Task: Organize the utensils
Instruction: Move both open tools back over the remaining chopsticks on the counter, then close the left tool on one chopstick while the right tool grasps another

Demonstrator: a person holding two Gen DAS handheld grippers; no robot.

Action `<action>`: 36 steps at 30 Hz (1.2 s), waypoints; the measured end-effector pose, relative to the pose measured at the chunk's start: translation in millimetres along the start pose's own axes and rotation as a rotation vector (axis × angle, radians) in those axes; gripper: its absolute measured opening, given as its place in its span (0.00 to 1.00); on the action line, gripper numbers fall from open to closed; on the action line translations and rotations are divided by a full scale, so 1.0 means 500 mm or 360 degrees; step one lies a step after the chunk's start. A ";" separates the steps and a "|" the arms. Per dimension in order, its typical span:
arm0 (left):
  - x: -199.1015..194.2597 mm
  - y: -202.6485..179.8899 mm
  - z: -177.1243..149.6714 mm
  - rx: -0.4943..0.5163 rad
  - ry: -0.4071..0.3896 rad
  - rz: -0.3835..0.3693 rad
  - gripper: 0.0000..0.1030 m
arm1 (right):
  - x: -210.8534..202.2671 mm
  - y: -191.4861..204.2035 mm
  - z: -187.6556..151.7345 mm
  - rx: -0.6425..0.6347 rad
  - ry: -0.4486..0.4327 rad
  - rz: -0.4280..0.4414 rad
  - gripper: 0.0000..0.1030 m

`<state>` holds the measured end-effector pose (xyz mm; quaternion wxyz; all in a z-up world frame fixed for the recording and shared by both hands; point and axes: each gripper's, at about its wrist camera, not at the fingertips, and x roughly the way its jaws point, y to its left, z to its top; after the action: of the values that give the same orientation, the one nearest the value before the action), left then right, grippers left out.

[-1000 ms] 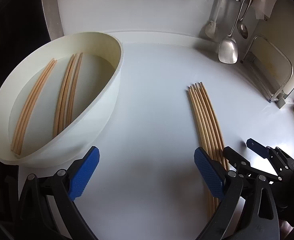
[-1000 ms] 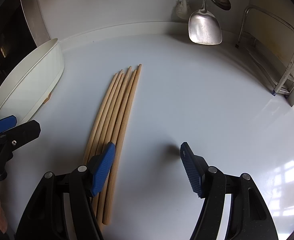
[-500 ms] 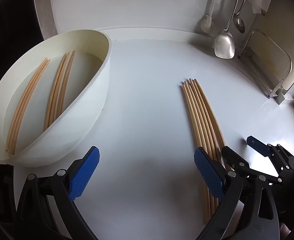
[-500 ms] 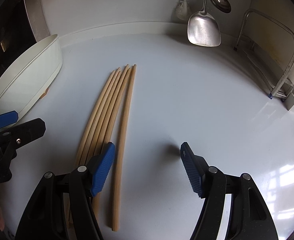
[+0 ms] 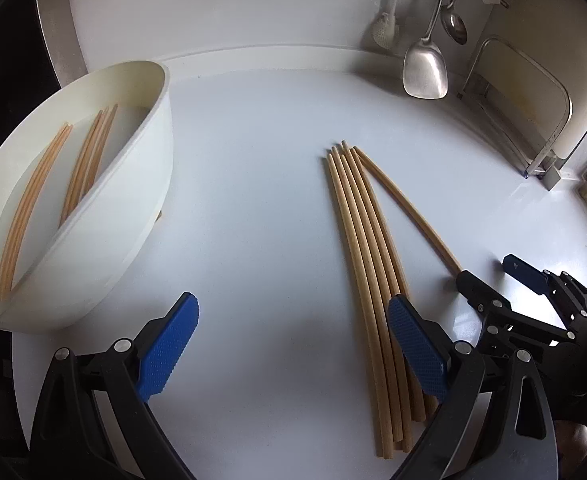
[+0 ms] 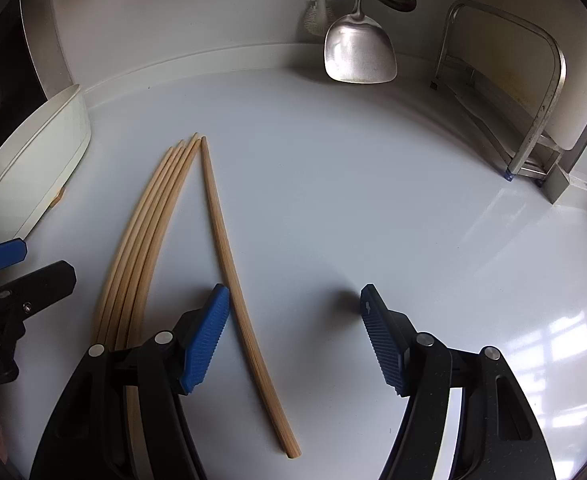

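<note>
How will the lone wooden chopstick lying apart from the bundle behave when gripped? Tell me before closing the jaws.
The single thin wooden chopstick looks round, so it may roll on the smooth white countertop if nudged. It is slender and probably light and stiff. Gripped near its end by the open right gripper, it may pivot and droop.
</note>
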<state>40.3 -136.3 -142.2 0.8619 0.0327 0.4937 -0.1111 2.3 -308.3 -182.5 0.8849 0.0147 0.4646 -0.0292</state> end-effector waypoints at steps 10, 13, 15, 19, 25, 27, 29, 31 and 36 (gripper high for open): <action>0.026 -0.011 -0.020 0.0037 0.0042 0.0047 0.91 | -0.010 -0.023 -0.006 0.0030 -0.0033 0.0034 0.63; 0.036 -0.011 -0.021 0.0043 0.0071 0.0056 0.91 | -0.009 -0.025 -0.008 0.0048 -0.0036 0.0046 0.63; 0.038 -0.011 -0.024 0.0040 0.0072 0.0054 0.91 | -0.008 -0.024 -0.008 0.0059 -0.0036 0.0055 0.63; 0.038 -0.010 -0.025 0.0033 0.0068 0.0075 0.93 | -0.006 -0.023 -0.007 0.0060 -0.0040 0.0061 0.63; 0.041 -0.003 -0.041 0.0027 0.0118 0.0096 0.93 | -0.005 -0.025 -0.006 0.0051 -0.0043 0.0067 0.63; 0.039 -0.001 -0.043 0.0029 0.0114 0.0101 0.93 | -0.005 -0.026 -0.007 0.0049 -0.0045 0.0068 0.63; 0.041 0.004 -0.038 0.0018 0.0107 0.0125 0.93 | -0.006 -0.025 -0.008 0.0046 -0.0047 0.0068 0.63; 0.044 0.012 -0.031 0.0002 0.0098 0.0146 0.93 | -0.006 -0.025 -0.008 0.0038 -0.0048 0.0065 0.63; 0.055 0.021 -0.014 -0.0020 0.0084 0.0182 0.93 | 0.002 -0.024 -0.002 -0.0015 -0.0046 0.0009 0.63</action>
<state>50.2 -129.3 -169.7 0.8536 0.0585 0.5144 -0.0577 1.5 -320.3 -184.1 0.8916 0.0113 0.4519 -0.0246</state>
